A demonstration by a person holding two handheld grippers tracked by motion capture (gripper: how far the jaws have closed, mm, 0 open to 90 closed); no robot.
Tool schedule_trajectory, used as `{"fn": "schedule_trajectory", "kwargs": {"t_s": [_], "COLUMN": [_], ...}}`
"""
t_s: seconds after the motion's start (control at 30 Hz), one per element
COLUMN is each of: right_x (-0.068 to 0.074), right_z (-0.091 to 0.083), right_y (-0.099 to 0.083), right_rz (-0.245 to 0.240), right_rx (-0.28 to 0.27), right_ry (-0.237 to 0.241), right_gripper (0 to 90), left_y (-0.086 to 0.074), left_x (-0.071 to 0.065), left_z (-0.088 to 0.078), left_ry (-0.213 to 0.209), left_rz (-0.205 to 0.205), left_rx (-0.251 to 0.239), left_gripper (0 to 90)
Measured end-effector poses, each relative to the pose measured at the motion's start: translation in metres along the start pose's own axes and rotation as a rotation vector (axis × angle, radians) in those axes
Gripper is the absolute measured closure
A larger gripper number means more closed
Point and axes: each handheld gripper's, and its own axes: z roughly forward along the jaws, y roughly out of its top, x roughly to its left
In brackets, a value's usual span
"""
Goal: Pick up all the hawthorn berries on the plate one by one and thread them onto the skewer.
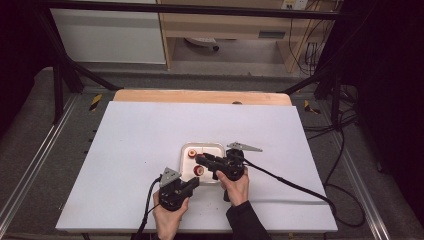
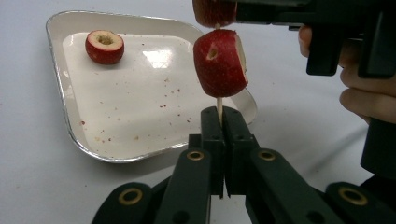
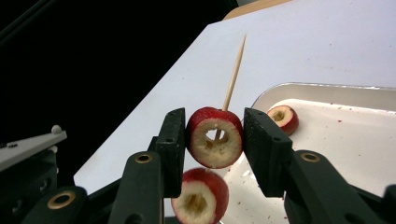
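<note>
Left gripper [image 2: 219, 116] clamps the skewer [image 3: 233, 74] – right gripper [image 3: 212, 140] (above) grips a hawthorn [image 3: 215, 137].

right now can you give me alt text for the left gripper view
The left hand-held gripper is shut on a thin wooden skewer that runs up through a cored red fruit piece. Behind lies a white tray holding another cored fruit piece; the right hand-held gripper's black body fills the upper right.

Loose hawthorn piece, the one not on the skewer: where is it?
The loose hawthorn piece lies alone in the white tray, cored side up, at the tray's far left corner in the left gripper view, apart from the skewered fruit.
</note>
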Motion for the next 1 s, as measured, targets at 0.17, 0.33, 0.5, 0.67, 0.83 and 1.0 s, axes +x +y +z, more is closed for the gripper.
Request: {"fn": "schedule_trajectory", "kwargs": {"t_s": [0.17,0.33,0.5,0.67,0.83,1.0], "right_x": [0.001,0.001,-0.002,-0.007,-0.014,-0.019], "right_z": [0.0,-0.004,-0.011,-0.013,-0.012,-0.009], "right_y": [-0.002,0.002,0.011,0.016,0.019,0.026], "right_rz": [-0.009,-0.055,-0.12,-0.182,-0.24,-0.274], "right_rx": [0.008,-0.012,0.026,0.092,0.192,0.26], "right_ry": [-0.005,-0.01,-0.046,-0.083,-0.131,-0.189], "right_gripper": [61.0,49.6,31.4,19.2,12.9,10.7], "left_y": [0.0,-0.003,-0.009,-0.01,-0.011,-0.012], "left_x": [0.001,0.005,0.013,0.019,0.028,0.034], "left_z": [0.001,-0.003,-0.007,-0.019,-0.03,-0.039], "left_ry": [0.007,0.023,0.047,0.073,0.089,0.083], "left_rz": [0.027,0.07,0.11,0.142,0.156,0.165], "left_rx": [0.01,0.013,0.046,0.042,0.042,0.037], "left_gripper": [88.5,88.5,88.4,88.3,88.2,88.3]}}
